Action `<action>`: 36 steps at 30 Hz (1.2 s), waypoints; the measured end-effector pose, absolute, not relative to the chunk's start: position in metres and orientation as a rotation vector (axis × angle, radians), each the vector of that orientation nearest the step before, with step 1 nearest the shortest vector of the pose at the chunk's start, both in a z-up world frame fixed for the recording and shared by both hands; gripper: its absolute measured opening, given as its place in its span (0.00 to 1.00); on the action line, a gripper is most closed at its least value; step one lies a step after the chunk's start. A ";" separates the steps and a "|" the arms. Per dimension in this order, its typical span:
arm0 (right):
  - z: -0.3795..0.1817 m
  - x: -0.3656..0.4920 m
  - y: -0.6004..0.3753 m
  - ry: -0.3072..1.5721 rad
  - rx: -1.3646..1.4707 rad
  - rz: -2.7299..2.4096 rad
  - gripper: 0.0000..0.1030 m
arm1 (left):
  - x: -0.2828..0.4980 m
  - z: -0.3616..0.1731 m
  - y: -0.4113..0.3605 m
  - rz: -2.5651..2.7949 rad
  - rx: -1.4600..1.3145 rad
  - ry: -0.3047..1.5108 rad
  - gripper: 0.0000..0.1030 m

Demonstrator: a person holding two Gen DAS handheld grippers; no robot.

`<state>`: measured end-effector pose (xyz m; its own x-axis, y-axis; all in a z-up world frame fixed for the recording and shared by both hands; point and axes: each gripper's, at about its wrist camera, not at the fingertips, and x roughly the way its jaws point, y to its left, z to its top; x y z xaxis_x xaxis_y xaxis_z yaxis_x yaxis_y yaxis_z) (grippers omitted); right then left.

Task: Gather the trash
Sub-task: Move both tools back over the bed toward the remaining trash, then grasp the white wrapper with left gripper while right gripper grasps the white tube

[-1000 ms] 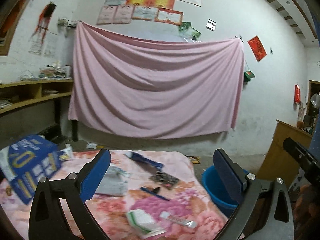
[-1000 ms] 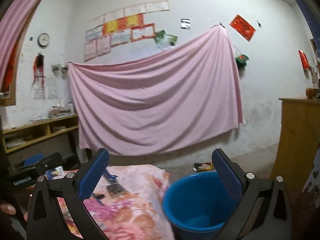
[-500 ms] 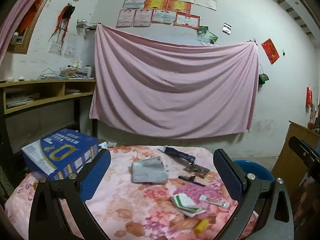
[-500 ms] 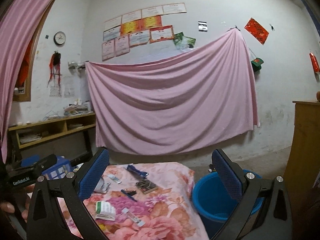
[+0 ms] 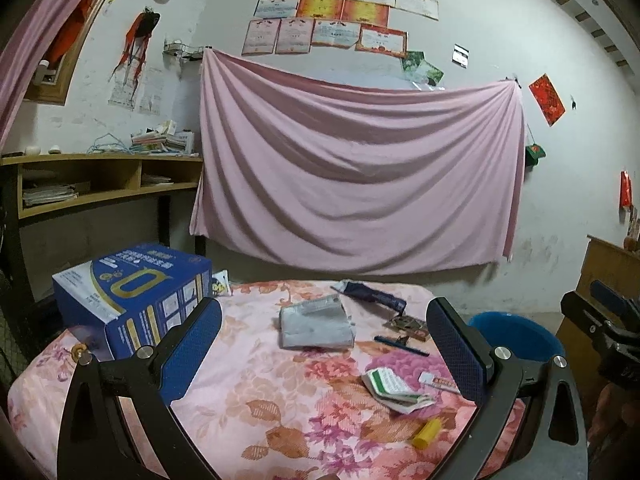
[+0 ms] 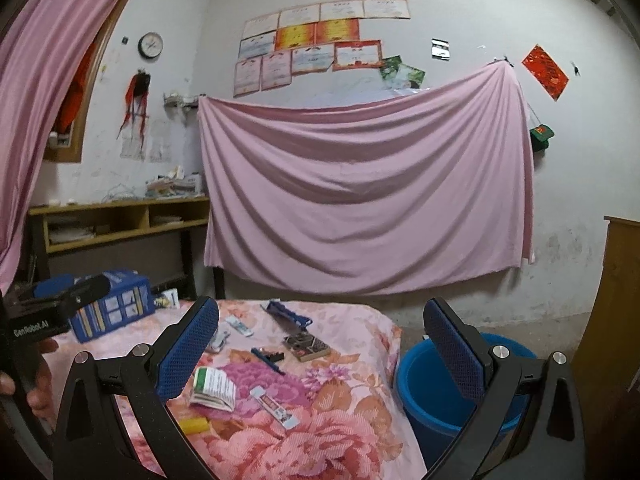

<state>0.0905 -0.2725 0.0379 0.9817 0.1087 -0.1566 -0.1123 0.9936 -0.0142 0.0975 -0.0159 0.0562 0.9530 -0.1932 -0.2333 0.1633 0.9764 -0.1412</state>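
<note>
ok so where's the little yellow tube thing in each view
Left wrist view: the yellow tube lies low and right of centre on the floral cloth, just below the green-and-white packet.
Right wrist view: it lies low on the left, beside the left finger, below the same packet.
Shared landmark: the blue bucket, right of the cloth's edge in both.

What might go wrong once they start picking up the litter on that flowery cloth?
1. The white sachet and green-and-white packet lie flat on the soft cloth, so fingers may pinch fabric and drag it.
2. The blue bucket stands below the table edge; a dropped piece could miss it.
3. The yellow tube looks round and may roll away when nudged.
</note>
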 end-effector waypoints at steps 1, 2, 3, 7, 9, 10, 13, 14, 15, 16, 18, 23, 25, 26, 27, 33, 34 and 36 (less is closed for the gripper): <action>0.035 0.091 -0.272 0.162 -0.028 0.111 1.00 | 0.099 0.053 -0.017 -0.184 -0.117 0.259 0.97; 0.033 0.093 -0.272 0.169 -0.034 0.113 1.00 | 0.101 0.051 -0.018 -0.189 -0.115 0.270 0.97; 0.030 0.095 -0.272 0.178 -0.043 0.119 1.00 | 0.103 0.048 -0.019 -0.197 -0.114 0.283 0.97; 0.021 0.101 -0.269 0.211 -0.085 0.146 1.00 | 0.114 0.037 -0.021 -0.230 -0.121 0.353 0.97; 0.016 0.107 -0.267 0.240 -0.109 0.166 1.00 | 0.120 0.032 -0.024 -0.252 -0.125 0.395 0.97; 0.014 0.109 -0.267 0.254 -0.119 0.170 1.00 | 0.123 0.029 -0.026 -0.262 -0.126 0.417 0.97; 0.008 0.117 -0.266 0.298 -0.136 0.195 1.00 | 0.134 0.021 -0.031 -0.297 -0.132 0.483 0.97; 0.006 0.120 -0.266 0.313 -0.141 0.203 0.98 | 0.139 0.018 -0.034 -0.323 -0.134 0.515 0.97; 0.004 0.122 -0.265 0.331 -0.149 0.210 0.95 | 0.142 0.016 -0.035 -0.336 -0.136 0.536 0.97; 0.002 0.125 -0.265 0.351 -0.159 0.217 0.94 | 0.146 0.014 -0.037 -0.350 -0.142 0.558 0.96; -0.004 0.132 -0.264 0.391 -0.177 0.231 0.83 | 0.151 0.009 -0.039 -0.386 -0.161 0.593 0.92; -0.015 0.143 -0.258 0.459 -0.214 0.272 0.74 | 0.165 0.001 -0.045 -0.440 -0.197 0.701 0.65; -0.019 0.148 -0.254 0.486 -0.236 0.286 0.68 | 0.170 -0.001 -0.047 -0.457 -0.219 0.735 0.60; -0.022 0.150 -0.252 0.501 -0.243 0.295 0.63 | 0.171 -0.002 -0.048 -0.462 -0.226 0.748 0.57; -0.023 0.153 -0.251 0.514 -0.246 0.306 0.60 | 0.174 -0.003 -0.050 -0.467 -0.228 0.767 0.55; -0.036 0.172 -0.247 0.621 -0.217 0.368 0.42 | 0.185 -0.011 -0.058 -0.480 -0.214 0.860 0.39; -0.038 0.175 -0.246 0.636 -0.212 0.377 0.40 | 0.186 -0.011 -0.059 -0.484 -0.222 0.867 0.39; -0.043 0.181 -0.243 0.676 -0.211 0.394 0.35 | 0.189 -0.012 -0.059 -0.493 -0.236 0.884 0.39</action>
<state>0.1812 -0.2428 -0.0434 0.7105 0.2850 -0.6434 -0.4199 0.9054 -0.0627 0.1892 -0.0593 -0.0116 0.5322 -0.5046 -0.6799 0.3138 0.8634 -0.3951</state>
